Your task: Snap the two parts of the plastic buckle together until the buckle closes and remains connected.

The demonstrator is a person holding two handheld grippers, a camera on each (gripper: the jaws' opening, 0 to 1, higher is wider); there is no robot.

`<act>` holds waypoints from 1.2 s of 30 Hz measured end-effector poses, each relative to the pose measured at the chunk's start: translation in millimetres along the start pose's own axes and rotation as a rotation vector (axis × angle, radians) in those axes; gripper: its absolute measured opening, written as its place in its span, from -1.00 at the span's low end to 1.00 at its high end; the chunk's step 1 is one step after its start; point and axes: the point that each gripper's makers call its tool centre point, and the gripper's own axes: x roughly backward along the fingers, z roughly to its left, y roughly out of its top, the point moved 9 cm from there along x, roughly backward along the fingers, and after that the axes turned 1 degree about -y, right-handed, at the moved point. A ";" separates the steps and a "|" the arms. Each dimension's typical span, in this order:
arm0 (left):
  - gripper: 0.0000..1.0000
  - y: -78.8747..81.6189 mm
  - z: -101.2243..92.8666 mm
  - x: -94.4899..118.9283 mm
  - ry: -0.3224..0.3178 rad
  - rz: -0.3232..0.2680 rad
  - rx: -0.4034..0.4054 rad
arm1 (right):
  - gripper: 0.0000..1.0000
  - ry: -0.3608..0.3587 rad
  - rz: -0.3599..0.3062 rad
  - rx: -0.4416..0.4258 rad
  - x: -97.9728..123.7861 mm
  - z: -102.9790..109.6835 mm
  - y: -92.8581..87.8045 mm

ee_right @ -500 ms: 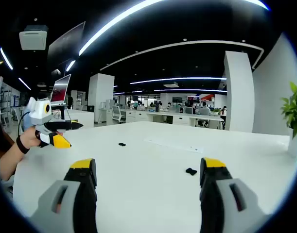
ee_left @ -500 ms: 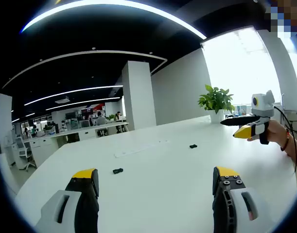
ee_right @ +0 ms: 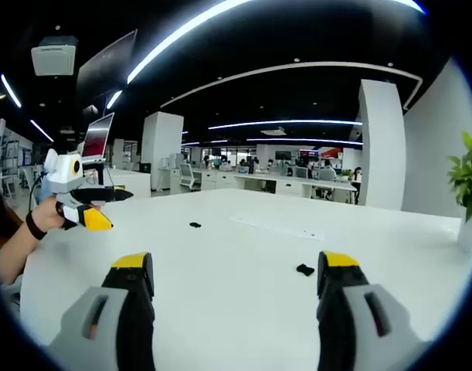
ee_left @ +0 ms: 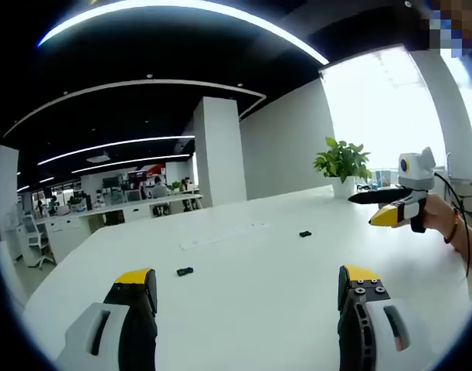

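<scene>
Two small black buckle parts lie apart on the white table. In the left gripper view one buckle part [ee_left: 185,271] lies just beyond my left jaw, and the other buckle part [ee_left: 305,233] lies farther off to the right. My left gripper [ee_left: 247,297] is open above the table with nothing between its yellow-tipped jaws. The right gripper [ee_left: 390,207] shows at the right edge, held in a hand. In the right gripper view one buckle part [ee_right: 304,270] lies near the right jaw and the other buckle part [ee_right: 195,225] is farther left. My right gripper [ee_right: 234,287] is open and empty. The left gripper [ee_right: 93,209] enters from the left.
A flat white strip [ee_left: 220,236] lies on the table [ee_left: 251,263] beyond the parts. A potted plant [ee_left: 344,164] stands at the far right edge. A white column [ee_left: 219,151] and office desks with people are behind the table.
Both views shifted slightly, so the cameras moved a little. The buckle parts lie as before and both grippers stay open.
</scene>
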 end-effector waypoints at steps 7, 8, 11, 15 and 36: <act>0.99 1.8 1.6 0.0 0.001 -0.014 0.000 | 0.75 -0.015 -0.013 -0.006 1.6 -2.6 1.3; 0.99 1.6 1.8 -0.2 0.002 -0.012 0.002 | 0.75 -0.014 -0.011 -0.004 1.3 -2.3 1.1; 0.99 1.7 2.1 -0.4 0.007 -0.010 -0.003 | 0.75 -0.009 -0.008 -0.003 1.0 -1.6 1.1; 0.99 1.6 1.3 -0.6 0.002 -0.010 -0.001 | 0.75 -0.013 -0.013 -0.004 1.5 -2.7 1.4; 0.99 -0.3 -0.1 -1.5 -0.002 0.003 -0.007 | 0.74 -0.004 -0.003 0.006 0.4 -0.7 0.7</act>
